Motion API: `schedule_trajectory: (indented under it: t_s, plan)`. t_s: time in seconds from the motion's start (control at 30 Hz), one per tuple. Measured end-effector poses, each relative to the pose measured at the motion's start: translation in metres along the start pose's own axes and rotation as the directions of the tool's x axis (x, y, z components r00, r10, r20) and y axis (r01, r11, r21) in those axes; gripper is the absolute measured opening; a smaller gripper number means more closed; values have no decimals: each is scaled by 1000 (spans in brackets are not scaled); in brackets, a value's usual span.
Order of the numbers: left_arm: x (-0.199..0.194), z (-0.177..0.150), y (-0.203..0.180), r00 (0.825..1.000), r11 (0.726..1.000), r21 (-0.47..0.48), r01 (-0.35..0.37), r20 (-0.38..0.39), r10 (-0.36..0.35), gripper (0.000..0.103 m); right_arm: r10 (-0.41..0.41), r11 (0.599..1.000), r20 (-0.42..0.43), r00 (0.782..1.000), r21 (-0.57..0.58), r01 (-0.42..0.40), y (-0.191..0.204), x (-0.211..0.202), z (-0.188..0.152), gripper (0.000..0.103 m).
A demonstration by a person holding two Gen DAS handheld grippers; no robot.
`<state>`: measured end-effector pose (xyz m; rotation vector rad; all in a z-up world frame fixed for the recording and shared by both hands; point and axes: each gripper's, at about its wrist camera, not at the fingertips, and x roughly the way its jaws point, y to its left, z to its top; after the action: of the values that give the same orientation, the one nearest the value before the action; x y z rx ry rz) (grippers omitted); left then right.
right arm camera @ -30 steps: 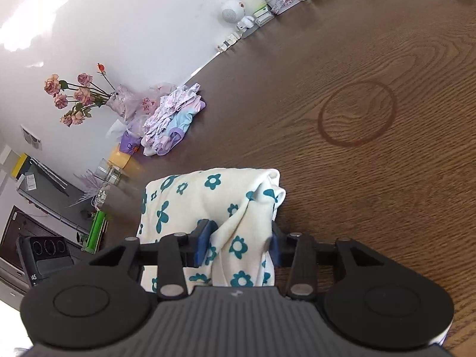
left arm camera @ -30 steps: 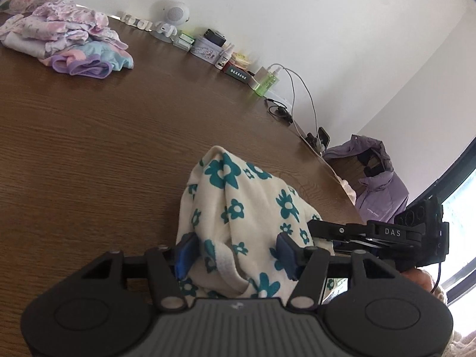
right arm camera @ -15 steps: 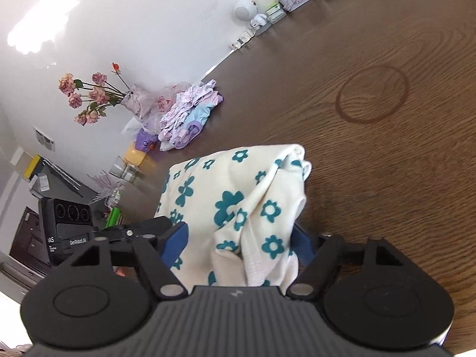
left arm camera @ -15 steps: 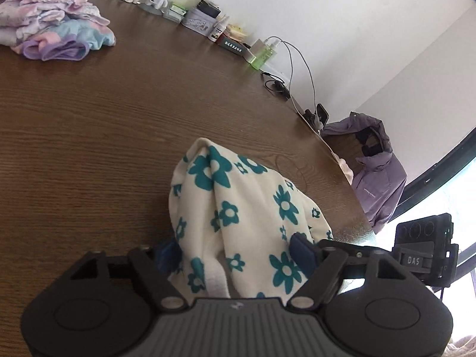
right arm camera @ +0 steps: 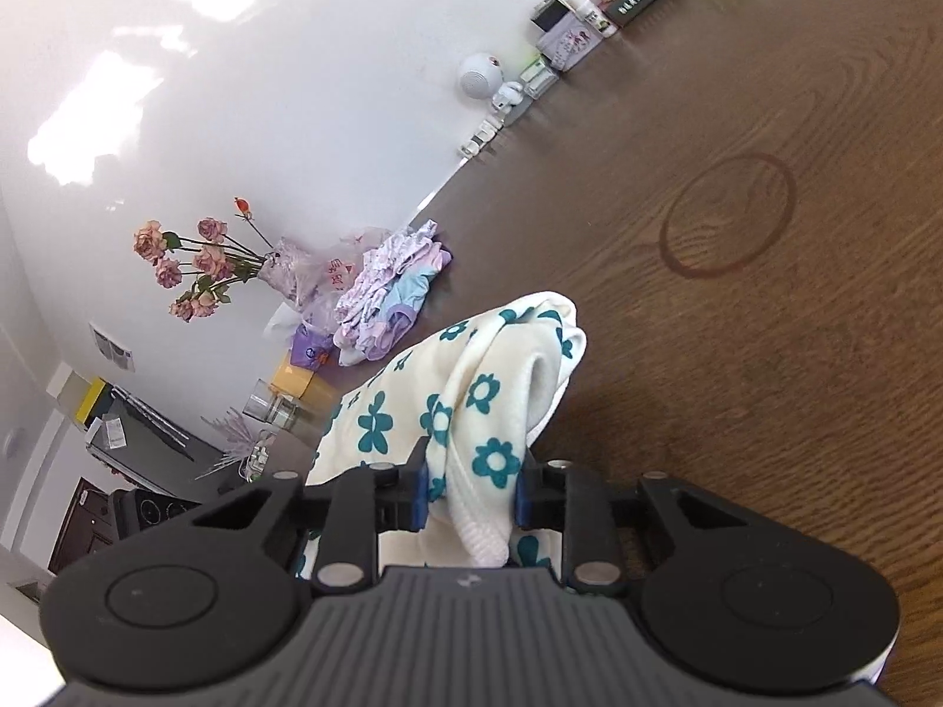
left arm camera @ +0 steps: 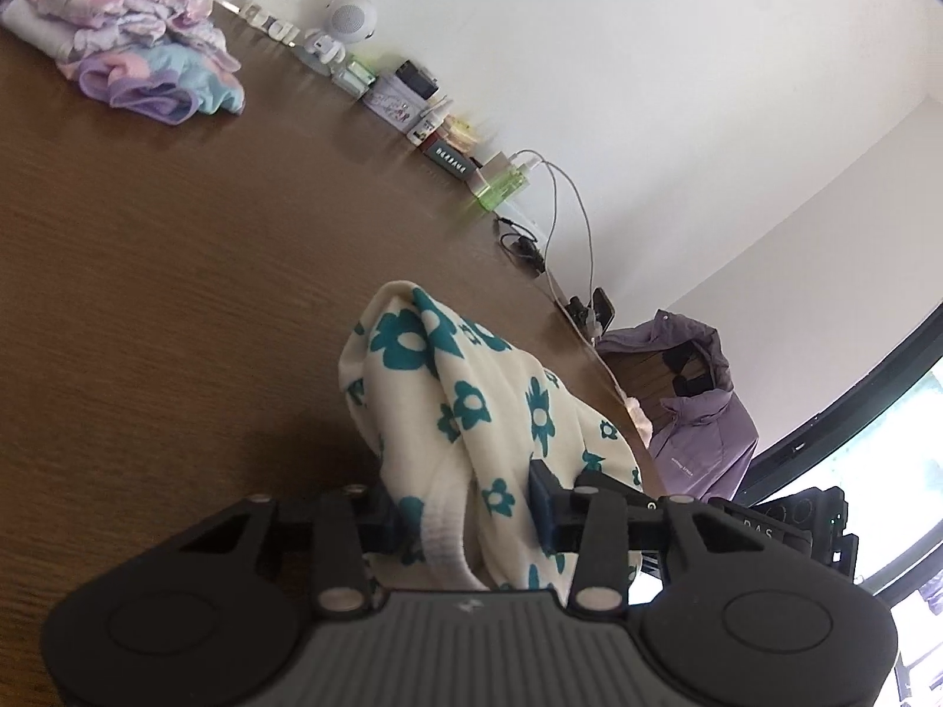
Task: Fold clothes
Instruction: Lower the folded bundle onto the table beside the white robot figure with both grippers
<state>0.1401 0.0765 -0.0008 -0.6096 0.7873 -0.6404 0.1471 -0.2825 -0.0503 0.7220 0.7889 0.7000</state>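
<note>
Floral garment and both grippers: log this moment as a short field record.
garment: cream floral garment, bunched, lifted off the wooden table
left gripper: left gripper fingers have just been closing; pads now press the cloth near a ribbed hem
right gripper: right gripper fingers have just been closing; pads clamp a fold of the same cloth
other clothes: pastel clothes pile at the far side of the table
table mark: dark ring stain beyond the garment
background: purple jacket off the table's end
</note>
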Motion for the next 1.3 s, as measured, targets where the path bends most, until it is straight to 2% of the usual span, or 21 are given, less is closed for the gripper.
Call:
schedule_trajectory:
  t_s: [0.2,0.4,0.57,0.67,0.83,0.93,1.13,1.3]
  plan:
    - [-6,42,-41,996,992,124,3,91,-14,38,31,991,45,999,-128,-25,33,-4,45,24]
    - [9,116,-81,979,974,226,-25,202,-22,39,70,971,118,991,-236,-40,69,9,124,24]
    - [49,188,-94,968,971,231,-62,252,2,39,71,967,139,988,-254,-33,82,40,205,24]
    - [87,229,-86,965,971,218,-97,260,38,39,56,971,126,990,-240,-24,78,71,259,24]
    - [159,288,-30,966,972,182,-148,236,103,39,-20,978,107,994,-202,42,45,137,333,24]
    - [203,314,15,968,976,141,-165,213,133,39,-81,971,96,992,-219,101,16,184,362,24]
    - [280,347,93,971,982,64,-180,172,167,40,-135,972,76,988,-182,147,-53,266,402,24]
    - [324,358,125,964,969,56,-240,131,231,40,-195,965,27,980,-174,197,-89,315,420,24]
